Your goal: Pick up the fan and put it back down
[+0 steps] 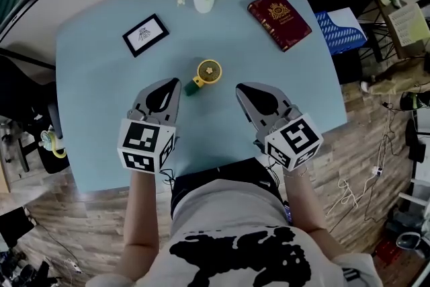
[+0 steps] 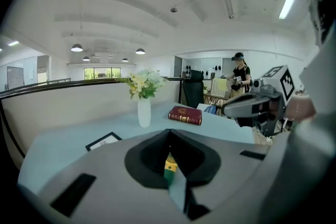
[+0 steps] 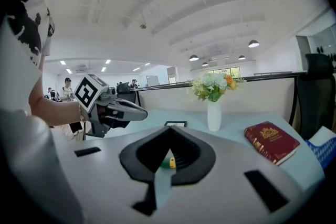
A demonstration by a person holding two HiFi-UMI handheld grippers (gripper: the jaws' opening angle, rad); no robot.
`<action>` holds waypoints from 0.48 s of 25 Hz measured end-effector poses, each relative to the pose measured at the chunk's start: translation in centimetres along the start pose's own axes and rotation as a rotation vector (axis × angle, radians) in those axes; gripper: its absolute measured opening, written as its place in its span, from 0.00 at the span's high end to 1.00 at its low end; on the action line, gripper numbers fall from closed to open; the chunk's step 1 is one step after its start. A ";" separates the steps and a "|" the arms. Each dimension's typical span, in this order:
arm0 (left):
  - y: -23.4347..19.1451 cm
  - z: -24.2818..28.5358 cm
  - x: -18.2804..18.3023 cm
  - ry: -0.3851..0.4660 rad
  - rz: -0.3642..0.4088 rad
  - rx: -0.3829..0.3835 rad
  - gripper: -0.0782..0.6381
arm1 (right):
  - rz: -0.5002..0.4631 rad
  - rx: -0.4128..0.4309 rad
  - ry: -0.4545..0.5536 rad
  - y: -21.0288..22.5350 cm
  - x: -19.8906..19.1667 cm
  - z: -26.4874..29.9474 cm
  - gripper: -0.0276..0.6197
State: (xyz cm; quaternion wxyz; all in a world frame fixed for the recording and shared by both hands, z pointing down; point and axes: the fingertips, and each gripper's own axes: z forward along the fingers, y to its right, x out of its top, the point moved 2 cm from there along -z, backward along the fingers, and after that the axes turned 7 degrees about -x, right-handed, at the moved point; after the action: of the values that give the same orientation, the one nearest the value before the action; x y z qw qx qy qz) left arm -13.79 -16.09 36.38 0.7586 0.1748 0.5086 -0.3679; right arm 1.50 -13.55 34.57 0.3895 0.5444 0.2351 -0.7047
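At the far left of the light blue surface (image 1: 94, 91) a framed picture (image 1: 145, 34) lies flat, well apart from the action. The left gripper (image 1: 175, 84) hovers above the near half with its jaws pressed together and nothing between them. Just past its tip, the fan (image 1: 205, 74) rests on the surface, a small yellow round head with a green handle pointing toward that gripper. Behind it a vase of flowers (image 1: 203, 0) stands at the far edge. The right gripper (image 1: 240, 87) is a little further from the fan, its jaws also together and empty. A red book (image 1: 279, 19) lies beyond it to the right.

The likeliest trouble is a descent with the jaws closed, which would shove the light fan across the smooth surface rather than take it. A pinch on the round head could also let it swivel or slip, and an overshoot could carry it toward the vase.

Each gripper view shows only a sliver of yellow and green through the notch below its jaws. Whether the fan lies on its side or stands on a base is too small to tell.
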 end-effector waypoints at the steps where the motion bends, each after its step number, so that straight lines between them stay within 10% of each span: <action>1: 0.1 -0.4 0.1 0.024 -0.017 -0.003 0.88 | -0.010 0.006 0.000 -0.2 0.2 0.0 0.95; 12: 3.1 -2.4 2.0 0.224 -0.036 -0.115 0.88 | -0.016 0.056 0.010 -2.0 0.4 0.0 0.95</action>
State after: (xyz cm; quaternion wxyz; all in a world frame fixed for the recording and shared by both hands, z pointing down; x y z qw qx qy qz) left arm -12.64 -13.21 33.25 0.6992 0.1619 0.6133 -0.3297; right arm -0.18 -12.47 34.01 0.3671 0.5568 0.2216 -0.7114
